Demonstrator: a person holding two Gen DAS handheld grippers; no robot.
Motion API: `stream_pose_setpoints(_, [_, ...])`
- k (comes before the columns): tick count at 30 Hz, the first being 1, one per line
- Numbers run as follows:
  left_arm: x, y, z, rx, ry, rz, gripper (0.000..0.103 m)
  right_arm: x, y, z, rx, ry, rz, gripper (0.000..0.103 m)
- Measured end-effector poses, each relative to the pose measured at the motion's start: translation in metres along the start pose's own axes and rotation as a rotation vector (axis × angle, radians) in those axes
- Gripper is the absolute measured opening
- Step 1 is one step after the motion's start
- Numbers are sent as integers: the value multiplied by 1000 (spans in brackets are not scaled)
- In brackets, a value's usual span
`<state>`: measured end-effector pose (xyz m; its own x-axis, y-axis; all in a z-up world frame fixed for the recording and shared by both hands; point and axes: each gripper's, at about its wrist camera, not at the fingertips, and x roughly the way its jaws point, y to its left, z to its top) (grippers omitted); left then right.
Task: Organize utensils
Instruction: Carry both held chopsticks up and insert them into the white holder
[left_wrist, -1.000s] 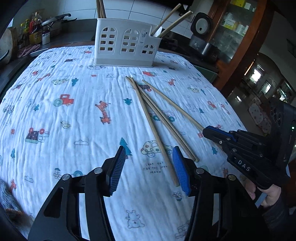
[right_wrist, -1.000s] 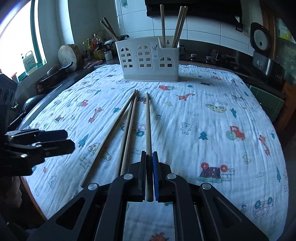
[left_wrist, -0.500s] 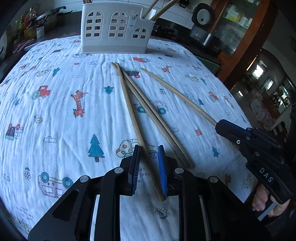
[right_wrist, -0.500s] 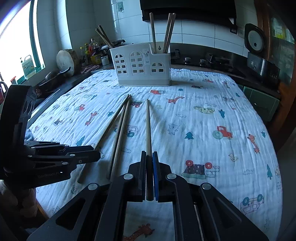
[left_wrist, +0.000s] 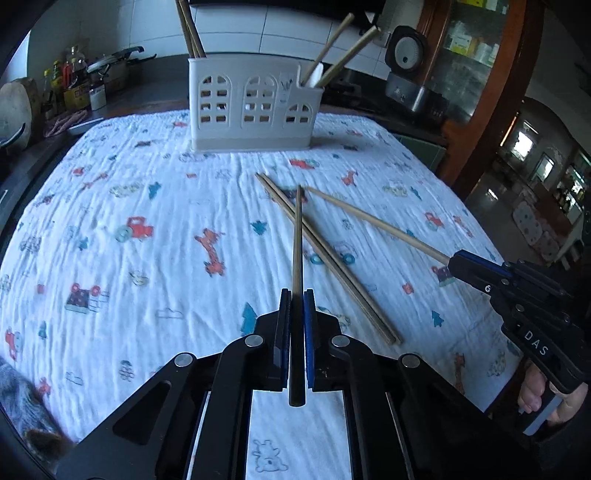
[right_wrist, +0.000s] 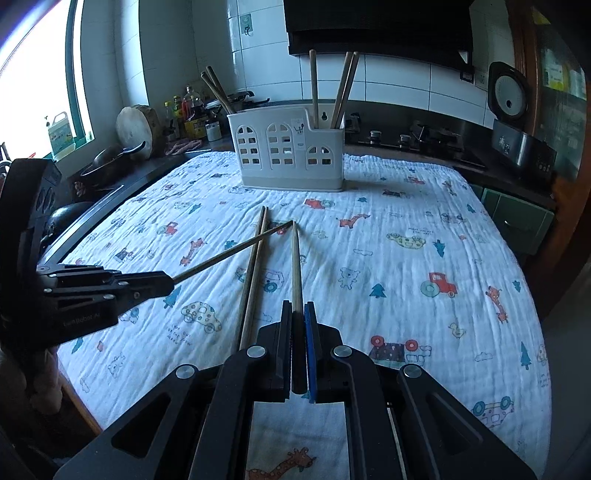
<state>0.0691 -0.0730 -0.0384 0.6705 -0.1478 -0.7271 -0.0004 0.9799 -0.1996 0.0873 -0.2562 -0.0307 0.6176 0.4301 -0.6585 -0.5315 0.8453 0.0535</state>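
My left gripper (left_wrist: 296, 295) is shut on a wooden chopstick (left_wrist: 297, 240) and holds it off the cloth, pointing at the white utensil holder (left_wrist: 255, 103). My right gripper (right_wrist: 296, 306) is shut on another chopstick (right_wrist: 295, 266); it shows at the right in the left wrist view (left_wrist: 458, 264). Two more chopsticks (left_wrist: 332, 262) lie side by side on the cloth, also seen in the right wrist view (right_wrist: 253, 273). The holder (right_wrist: 288, 151) stands at the table's far side with several chopsticks upright in it. The left gripper shows at the left in the right wrist view (right_wrist: 168, 286).
A white printed cloth (left_wrist: 110, 240) covers the table. A dark counter (right_wrist: 122, 177) with bottles, a pan and a round board runs along the left. A rice cooker (right_wrist: 509, 96) and stove sit behind. A wooden cabinet (left_wrist: 476, 92) stands at the right.
My left gripper has closed on a chopstick from the cloth and lifted it, swinging it across the two lying ones. My right gripper keeps its chopstick and has lifted slightly.
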Motion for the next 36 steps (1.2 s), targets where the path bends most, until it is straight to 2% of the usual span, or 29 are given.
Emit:
stream_pose_setpoints(5, [-31,13,20,27,-94,3,5,-12,3,17,-5,-50,-8,7])
stream_pose_setpoints(11, [-51,22,42,60,-180,-7,5,-24,12,52,-32,-115,-13,7])
stream_pose_setpoints(18, [-51,32,60,86,-176,-68,5,-21,23,99,-84,-120,-6,7])
stream_pose_setpoints(23, [-49,34,83,122,-165,-75,5,-15,29,139,-124,-97,9,7])
stream_pose_setpoints(28, [-53,32,114,151,-174,-83,5,-21,33,180,-157,-111,11,7])
stream_pose_setpoints(32, [-64,29,144,176,-212,-90,5,-29,34,215,-166,-133,8,7])
stream_pose_setpoints(36, [-86,26,183,195,-291,-75,5,-37,30,243,-163,-156,6,7])
